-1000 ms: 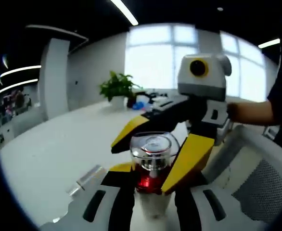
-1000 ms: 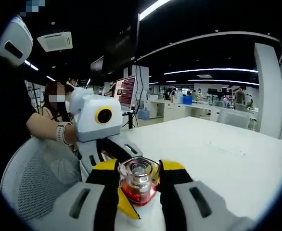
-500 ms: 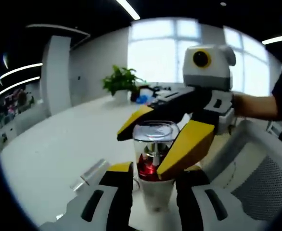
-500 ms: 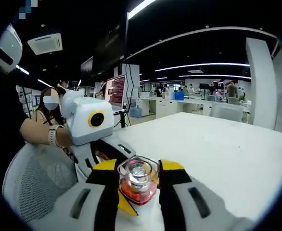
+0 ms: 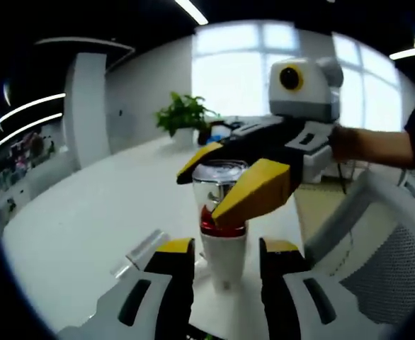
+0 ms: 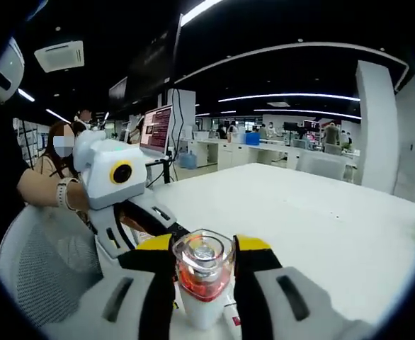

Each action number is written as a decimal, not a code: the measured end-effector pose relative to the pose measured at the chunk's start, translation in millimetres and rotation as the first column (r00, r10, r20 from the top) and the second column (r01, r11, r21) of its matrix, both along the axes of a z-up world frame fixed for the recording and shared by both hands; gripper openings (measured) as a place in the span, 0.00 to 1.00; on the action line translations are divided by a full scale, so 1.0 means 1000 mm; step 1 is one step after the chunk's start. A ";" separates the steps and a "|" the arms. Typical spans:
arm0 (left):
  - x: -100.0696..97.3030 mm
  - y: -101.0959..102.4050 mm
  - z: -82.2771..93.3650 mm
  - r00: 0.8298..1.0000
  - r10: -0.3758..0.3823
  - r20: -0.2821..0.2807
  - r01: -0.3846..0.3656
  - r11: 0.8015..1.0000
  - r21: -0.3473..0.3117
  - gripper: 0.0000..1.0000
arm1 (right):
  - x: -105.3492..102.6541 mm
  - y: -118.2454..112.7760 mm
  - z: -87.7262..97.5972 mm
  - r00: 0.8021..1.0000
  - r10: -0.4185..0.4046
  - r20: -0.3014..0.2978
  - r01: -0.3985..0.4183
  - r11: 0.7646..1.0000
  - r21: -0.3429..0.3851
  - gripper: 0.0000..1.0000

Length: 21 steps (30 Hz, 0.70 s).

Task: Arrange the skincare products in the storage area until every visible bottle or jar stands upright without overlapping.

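A skincare bottle (image 5: 225, 258) with a white body, a red band and a clear domed cap (image 6: 204, 253) stands upright on the white table (image 5: 66, 234). My right gripper (image 6: 204, 244) is shut on the cap, one yellow-tipped jaw on each side. In the left gripper view the right gripper (image 5: 204, 191) reaches in from the right and pinches the cap from above. My left gripper (image 5: 225, 248) is open, its jaws flanking the white body with a gap on each side. It comes in from the left in the right gripper view (image 6: 161, 223).
A small clear tube (image 5: 140, 251) lies on the table left of the bottle. A white mesh chair (image 5: 395, 273) stands at the table's edge, and a person's hand (image 6: 55, 191) holds the left gripper. A potted plant (image 5: 186, 117) sits far back.
The bottle now sits farther from the left gripper's camera, with more of its white body showing between the open left jaws. The right gripper has kept its hold on the cap.
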State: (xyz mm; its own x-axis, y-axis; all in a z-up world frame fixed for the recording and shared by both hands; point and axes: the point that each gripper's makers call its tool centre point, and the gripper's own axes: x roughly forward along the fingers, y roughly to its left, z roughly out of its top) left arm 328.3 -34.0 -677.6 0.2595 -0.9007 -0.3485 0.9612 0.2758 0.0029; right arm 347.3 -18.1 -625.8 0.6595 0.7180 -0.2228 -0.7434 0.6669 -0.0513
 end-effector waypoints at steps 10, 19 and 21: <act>0.006 0.005 -0.002 0.999 0.031 -0.013 -0.030 0.999 0.013 0.34 | 0.014 -0.008 0.000 1.000 -0.012 -0.005 0.012 1.000 -0.026 0.30; 0.011 0.009 -0.002 0.998 0.060 -0.029 -0.060 0.998 0.014 0.38 | 0.016 -0.009 -0.001 0.999 -0.027 -0.020 0.026 0.999 -0.020 0.31; 0.013 0.010 -0.002 0.997 0.068 -0.032 -0.067 0.998 0.014 0.40 | 0.016 -0.010 -0.001 0.999 -0.033 -0.027 0.033 0.999 -0.011 0.32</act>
